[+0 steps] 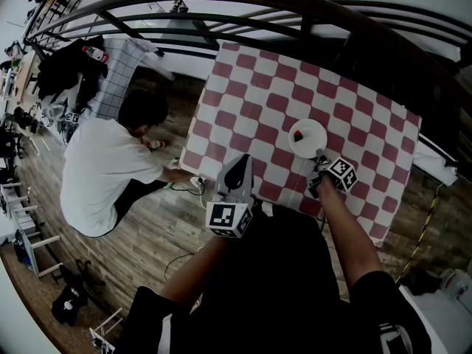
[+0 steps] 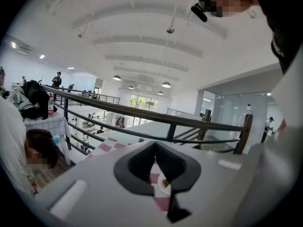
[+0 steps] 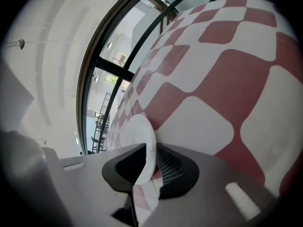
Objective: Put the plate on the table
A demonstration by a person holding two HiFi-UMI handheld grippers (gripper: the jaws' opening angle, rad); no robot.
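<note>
Red-and-white checked cloth was spread over the table (image 1: 251,94), which was set on a wooden floor (image 1: 147,234). Just short of the table's near edge, the left gripper (image 1: 241,161) was held with its jaws brought together and nothing between them. A little further in, over the table's near right part, the right gripper (image 1: 320,155) was clamped on the near rim of the plate (image 1: 313,142). In the right gripper view the rim was seen pinched edge-on between the two jaws. The plate was white and lay on the table's right half, and a small red thing (image 1: 298,135) was carried on it. Whether the plate rested fully flat on the cloth could not be told. To the table's left, a person (image 1: 103,168) in a white shirt was crouched on the floor. Beyond the table's far edge, a dark railing (image 1: 221,2) was run across the room.
</note>
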